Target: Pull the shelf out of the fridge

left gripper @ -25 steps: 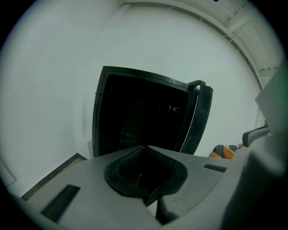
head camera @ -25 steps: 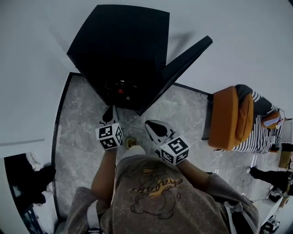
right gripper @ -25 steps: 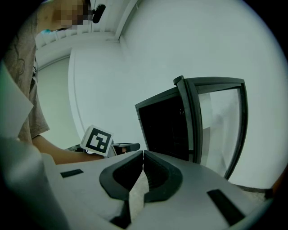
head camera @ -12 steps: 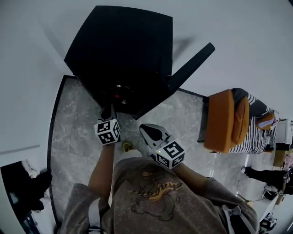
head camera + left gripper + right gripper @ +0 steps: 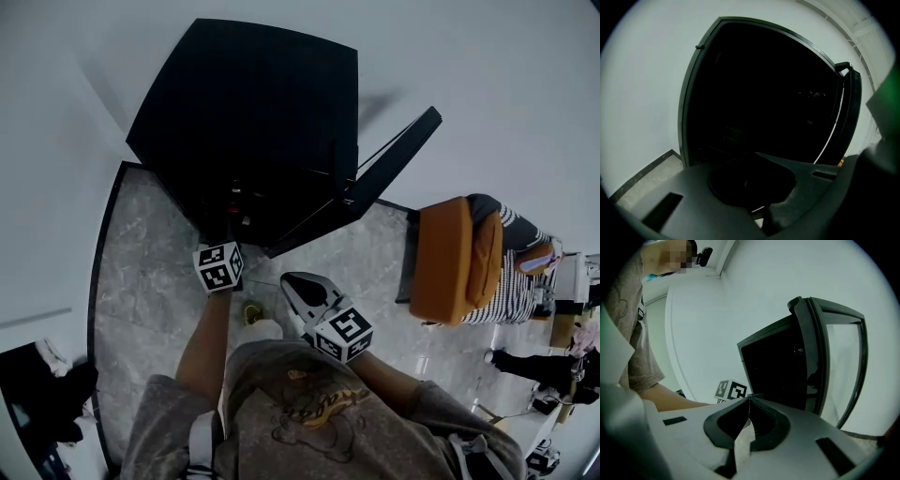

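Left gripper (image 5: 223, 234): jaws together at the tips, held at the mouth of the open fridge (image 5: 253, 112), low on its left side. In the left gripper view the tips (image 5: 754, 153) sit against the black interior (image 5: 759, 93).

Right gripper (image 5: 287, 279): jaws together, tips touching (image 5: 749, 398). Held back from the fridge, over the grey marble floor (image 5: 141, 272), pointing toward the cabinet. Its view catches the left gripper's marker cube (image 5: 731, 390) beyond the tips.

Fridge door (image 5: 375, 178) swung open to the right, glass-fronted (image 5: 834, 362).

Shelf: inside the cabinet, too dark to pick out.

Orange chair (image 5: 450, 262) well to the right, a person in a striped top (image 5: 516, 272) on it.
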Tool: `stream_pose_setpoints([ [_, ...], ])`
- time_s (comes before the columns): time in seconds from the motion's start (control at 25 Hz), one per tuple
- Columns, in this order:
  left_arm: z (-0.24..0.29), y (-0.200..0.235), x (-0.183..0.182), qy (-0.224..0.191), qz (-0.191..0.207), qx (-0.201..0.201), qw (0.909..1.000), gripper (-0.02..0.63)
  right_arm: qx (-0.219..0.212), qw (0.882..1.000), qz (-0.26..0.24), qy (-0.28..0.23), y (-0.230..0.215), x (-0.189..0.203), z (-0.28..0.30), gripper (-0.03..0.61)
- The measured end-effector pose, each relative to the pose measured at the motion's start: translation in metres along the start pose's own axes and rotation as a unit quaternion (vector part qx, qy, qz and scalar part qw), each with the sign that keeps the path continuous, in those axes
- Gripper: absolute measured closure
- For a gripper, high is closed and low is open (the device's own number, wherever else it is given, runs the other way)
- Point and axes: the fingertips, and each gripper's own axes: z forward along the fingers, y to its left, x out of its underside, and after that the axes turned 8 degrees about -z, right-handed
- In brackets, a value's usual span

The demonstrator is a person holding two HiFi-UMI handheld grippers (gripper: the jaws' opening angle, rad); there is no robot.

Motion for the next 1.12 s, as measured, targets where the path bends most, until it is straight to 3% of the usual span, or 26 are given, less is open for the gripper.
stream_pose_setpoints([
  [0.28,0.034,0.009,0.011,0.015,-0.031,0.004,0.9994,0.604,0.003,1.000,0.007,0.009,-0.004,0.006,0.004,0.557],
  [0.52,0.057,0.020,0.021,0.022,-0.099,0.012,0.9948,0.561,0.010,1.000,0.014,0.017,-0.008,0.012,0.002,0.557],
  [0.84,0.081,0.036,0.031,0.020,-0.183,0.009,0.9830,0.526,0.005,0.999,0.025,0.032,-0.003,0.026,-0.001,0.557],
  [1.12,0.101,0.041,0.025,0.001,-0.258,0.018,0.9660,0.520,0.015,0.999,0.032,0.038,-0.009,0.030,-0.002,0.557],
])
